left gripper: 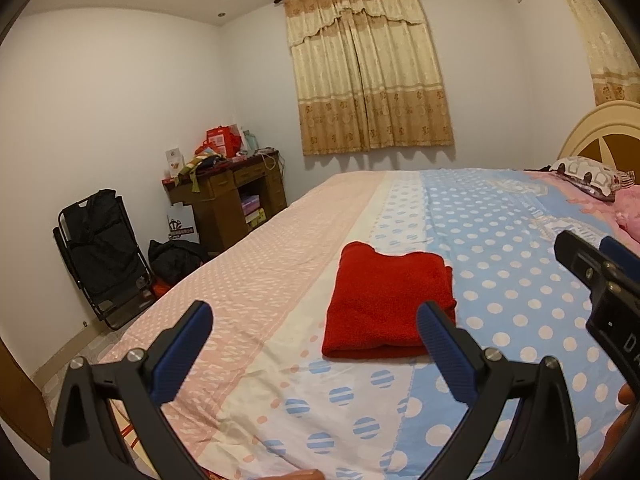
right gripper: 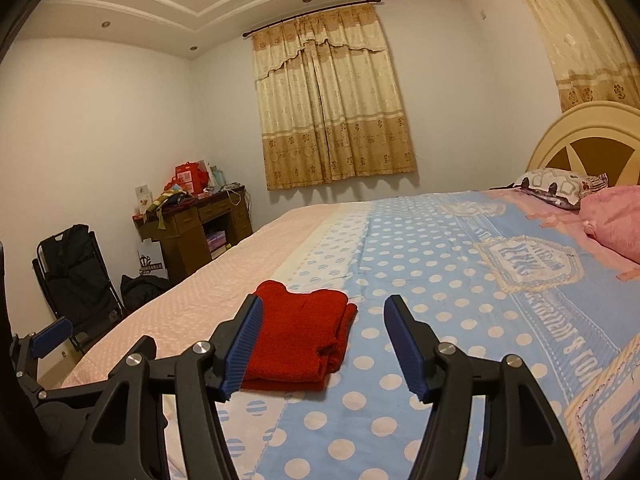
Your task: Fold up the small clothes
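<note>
A small red garment [left gripper: 386, 300] lies folded into a neat rectangle on the polka-dot bedsheet [left gripper: 508, 248]. My left gripper [left gripper: 314, 312] hovers just short of its near edge, jaws wide open and empty. In the right wrist view the same red garment [right gripper: 300, 336] sits slightly left of centre on the bedsheet [right gripper: 440, 300]. My right gripper [right gripper: 324, 302] is held above the sheet in front of it, open, with nothing between its blue pads [right gripper: 404, 344]. Neither gripper touches the cloth. The right gripper's body [left gripper: 596, 276] shows at the left view's right edge.
A patterned pillow [right gripper: 556, 186] and a pink blanket [right gripper: 616, 220] lie by the headboard [right gripper: 592, 140] at the far right. Left of the bed stand a cluttered wooden desk [left gripper: 228, 200], a black folding chair [left gripper: 100, 256] and a dark bag [left gripper: 176, 256]. Curtains [left gripper: 368, 68] hang on the far wall.
</note>
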Tool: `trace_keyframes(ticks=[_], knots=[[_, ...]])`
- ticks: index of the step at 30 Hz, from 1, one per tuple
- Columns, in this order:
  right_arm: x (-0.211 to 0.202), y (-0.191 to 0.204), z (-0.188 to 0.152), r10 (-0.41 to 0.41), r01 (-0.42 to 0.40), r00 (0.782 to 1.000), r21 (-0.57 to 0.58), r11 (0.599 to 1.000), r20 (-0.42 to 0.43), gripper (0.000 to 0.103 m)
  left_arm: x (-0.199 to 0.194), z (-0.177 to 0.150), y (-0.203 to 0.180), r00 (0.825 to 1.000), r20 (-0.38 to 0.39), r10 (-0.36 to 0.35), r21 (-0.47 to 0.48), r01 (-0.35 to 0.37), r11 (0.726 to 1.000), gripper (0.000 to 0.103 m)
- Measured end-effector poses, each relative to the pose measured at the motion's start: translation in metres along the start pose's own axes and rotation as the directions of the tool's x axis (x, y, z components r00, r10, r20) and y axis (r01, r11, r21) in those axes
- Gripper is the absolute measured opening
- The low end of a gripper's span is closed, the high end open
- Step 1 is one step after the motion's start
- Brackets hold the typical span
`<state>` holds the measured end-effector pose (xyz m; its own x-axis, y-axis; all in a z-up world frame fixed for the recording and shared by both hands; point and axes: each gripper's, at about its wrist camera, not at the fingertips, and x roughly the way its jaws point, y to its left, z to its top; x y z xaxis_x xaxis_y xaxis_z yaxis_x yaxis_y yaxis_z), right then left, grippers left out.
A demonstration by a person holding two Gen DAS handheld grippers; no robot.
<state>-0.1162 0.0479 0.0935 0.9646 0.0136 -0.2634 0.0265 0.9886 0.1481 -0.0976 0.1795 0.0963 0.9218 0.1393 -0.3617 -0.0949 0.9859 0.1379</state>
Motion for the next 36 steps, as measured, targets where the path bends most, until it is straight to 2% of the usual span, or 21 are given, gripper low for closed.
trace_keyframes(ticks=[36], knots=[[-0.002,-0.003,0.000,-0.012,0.012,1.000,0.002,1.000,-0.004,0.064,-0.006,0.000,-0.012,1.000,-0.017,-0.008,0.014,0.008,1.000,0.103]])
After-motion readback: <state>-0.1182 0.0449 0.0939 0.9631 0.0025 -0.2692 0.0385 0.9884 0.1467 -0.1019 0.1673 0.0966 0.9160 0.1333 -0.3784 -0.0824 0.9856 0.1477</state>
